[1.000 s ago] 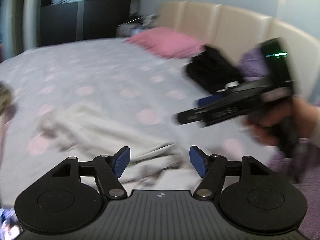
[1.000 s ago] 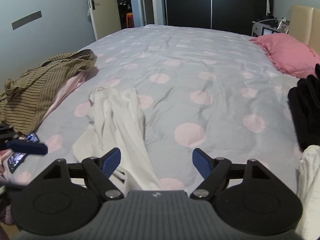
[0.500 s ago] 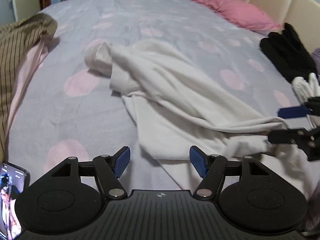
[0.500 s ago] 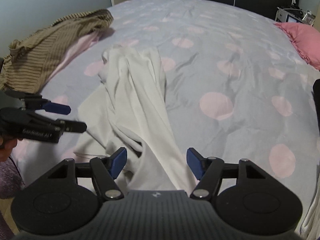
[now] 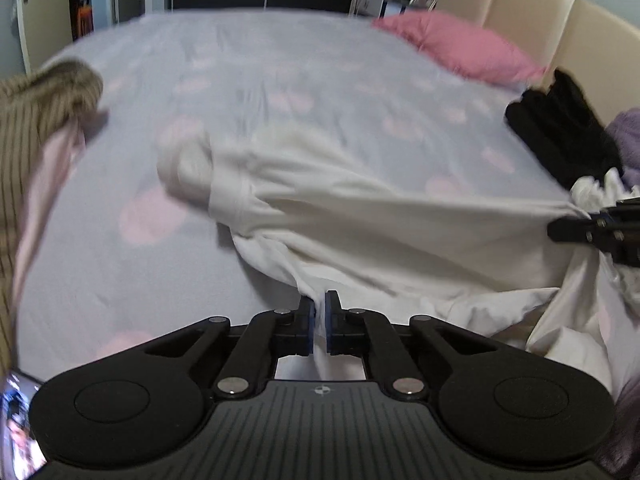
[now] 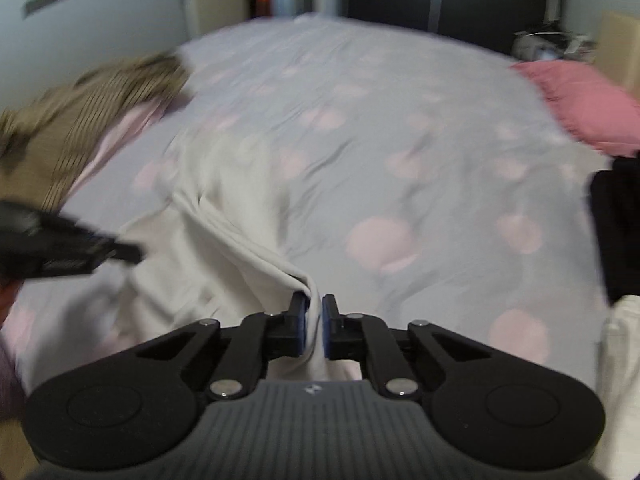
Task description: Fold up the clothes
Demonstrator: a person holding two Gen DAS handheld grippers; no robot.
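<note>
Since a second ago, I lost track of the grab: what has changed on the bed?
Both grippers came down onto the white garment and their jaws have just been closing: the left gripper and right gripper now each pinch a fold of its near edge, which is pulled taut between them. The striped brown clothing, pink pillow and black clothes lie as before.
</note>
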